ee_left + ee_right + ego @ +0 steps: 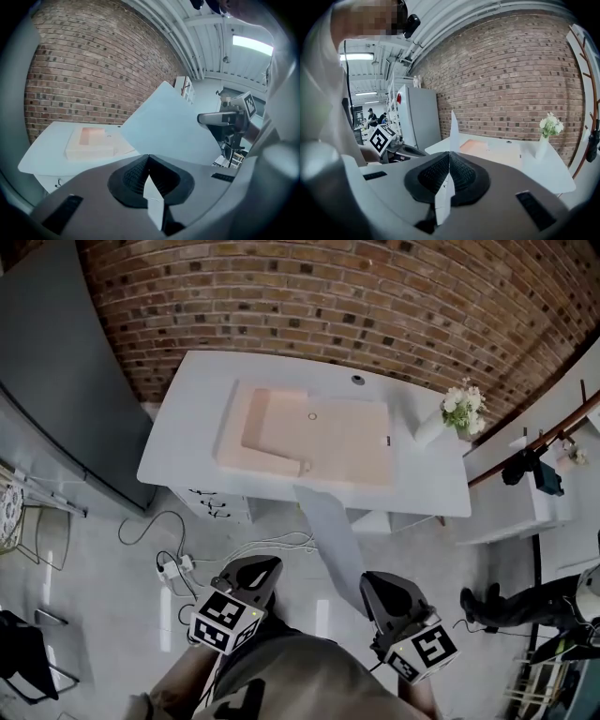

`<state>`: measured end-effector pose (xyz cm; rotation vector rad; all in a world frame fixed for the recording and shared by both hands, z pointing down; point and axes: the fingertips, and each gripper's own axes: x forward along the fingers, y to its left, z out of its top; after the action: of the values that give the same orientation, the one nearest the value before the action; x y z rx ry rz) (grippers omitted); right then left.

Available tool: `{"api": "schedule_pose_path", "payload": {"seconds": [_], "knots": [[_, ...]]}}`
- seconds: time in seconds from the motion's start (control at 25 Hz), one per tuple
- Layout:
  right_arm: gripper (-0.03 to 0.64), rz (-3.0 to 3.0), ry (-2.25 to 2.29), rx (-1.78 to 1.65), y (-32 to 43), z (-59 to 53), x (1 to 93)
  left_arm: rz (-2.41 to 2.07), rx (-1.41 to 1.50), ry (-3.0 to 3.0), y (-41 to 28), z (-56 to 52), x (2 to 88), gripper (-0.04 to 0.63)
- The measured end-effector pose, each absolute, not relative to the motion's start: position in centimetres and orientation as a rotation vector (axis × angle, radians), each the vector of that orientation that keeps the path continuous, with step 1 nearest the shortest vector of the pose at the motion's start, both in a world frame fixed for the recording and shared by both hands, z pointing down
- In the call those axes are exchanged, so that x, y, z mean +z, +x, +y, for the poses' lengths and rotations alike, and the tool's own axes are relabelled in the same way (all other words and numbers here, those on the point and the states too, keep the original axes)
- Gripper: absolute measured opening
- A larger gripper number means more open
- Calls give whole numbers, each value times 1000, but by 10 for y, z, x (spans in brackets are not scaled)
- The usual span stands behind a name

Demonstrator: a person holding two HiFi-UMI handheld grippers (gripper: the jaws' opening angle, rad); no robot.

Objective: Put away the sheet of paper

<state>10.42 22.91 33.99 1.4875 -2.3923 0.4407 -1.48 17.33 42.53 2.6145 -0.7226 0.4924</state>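
Note:
The sheet of paper is a pale sheet held in the air in front of me, slanting up toward the white table. My right gripper is shut on its near end; in the right gripper view the sheet rises edge-on from the closed jaws. My left gripper is shut and stands apart to the left of the sheet. The left gripper view shows the sheet's broad face and the right gripper beyond it. A shallow peach tray lies on the table.
A vase of white flowers stands at the table's right end. Drawers sit under the table, with cables and a power strip on the floor. A grey cabinet is at the left and a person's leg at the right. A brick wall is behind.

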Motion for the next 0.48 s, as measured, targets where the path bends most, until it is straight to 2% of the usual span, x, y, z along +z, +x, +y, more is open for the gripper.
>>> {"api": "schedule_pose_path", "payload": {"seconds": [0.48], "knots": [[23,-2353,1495,327,71,179,326,-763,397,2597,-59,128,424,14]]}}
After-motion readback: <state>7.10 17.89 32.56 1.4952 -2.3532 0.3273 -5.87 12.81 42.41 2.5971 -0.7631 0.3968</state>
